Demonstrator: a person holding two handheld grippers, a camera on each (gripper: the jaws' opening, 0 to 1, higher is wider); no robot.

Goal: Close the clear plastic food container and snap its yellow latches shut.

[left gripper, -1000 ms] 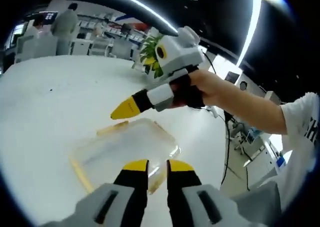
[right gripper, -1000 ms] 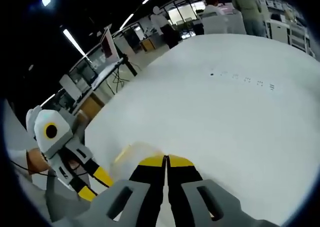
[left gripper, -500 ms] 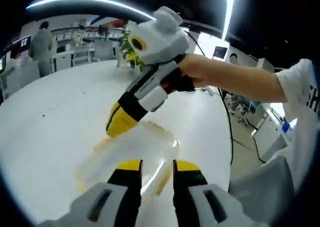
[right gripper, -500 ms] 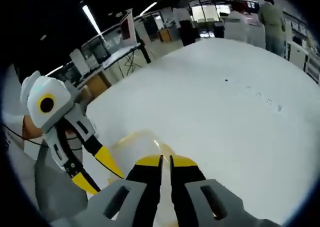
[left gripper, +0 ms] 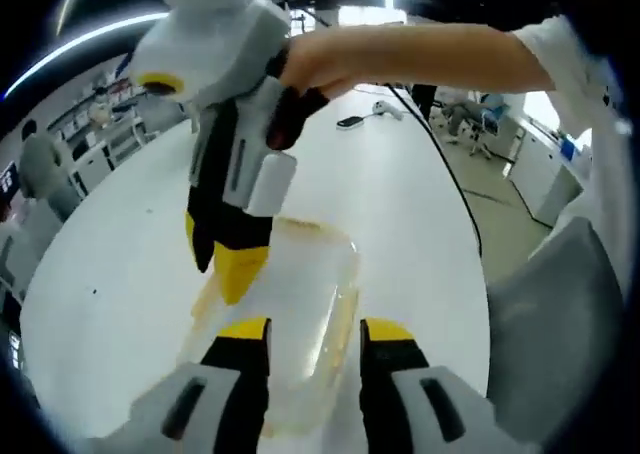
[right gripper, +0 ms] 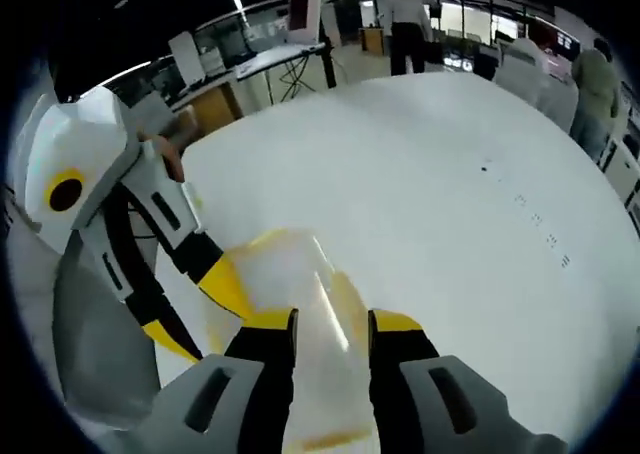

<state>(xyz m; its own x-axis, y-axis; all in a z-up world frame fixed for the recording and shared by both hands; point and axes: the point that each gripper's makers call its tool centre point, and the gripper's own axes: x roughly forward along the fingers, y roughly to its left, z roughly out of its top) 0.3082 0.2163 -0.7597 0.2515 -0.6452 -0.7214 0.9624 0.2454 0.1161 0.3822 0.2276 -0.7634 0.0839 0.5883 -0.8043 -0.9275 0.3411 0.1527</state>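
Observation:
The clear plastic container [left gripper: 305, 284] lies flat on the white table [left gripper: 120, 264], with yellow latches [left gripper: 338, 326] along its edges. My left gripper [left gripper: 315, 329] is open just above its near end. My right gripper [left gripper: 228, 264], held by a hand [left gripper: 310, 69], points steeply down at the container's left edge. In the right gripper view the container [right gripper: 290, 269] runs up between the jaws of the open right gripper [right gripper: 330, 321]. The left gripper [right gripper: 192, 309] reaches in from the left there, its yellow tips at the container's side. I cannot tell whether the lid is fully seated.
The round white table [right gripper: 450, 204] spreads wide around the container. A cable and a small dark object [left gripper: 350, 122] lie at its far side. Desks, monitors and standing people [right gripper: 405, 34] are in the room beyond the table edge.
The right gripper's jaws have gone from shut to open and it has swung to point down at the container. The left jaws have widened a little. Both cameras have come closer over the container.

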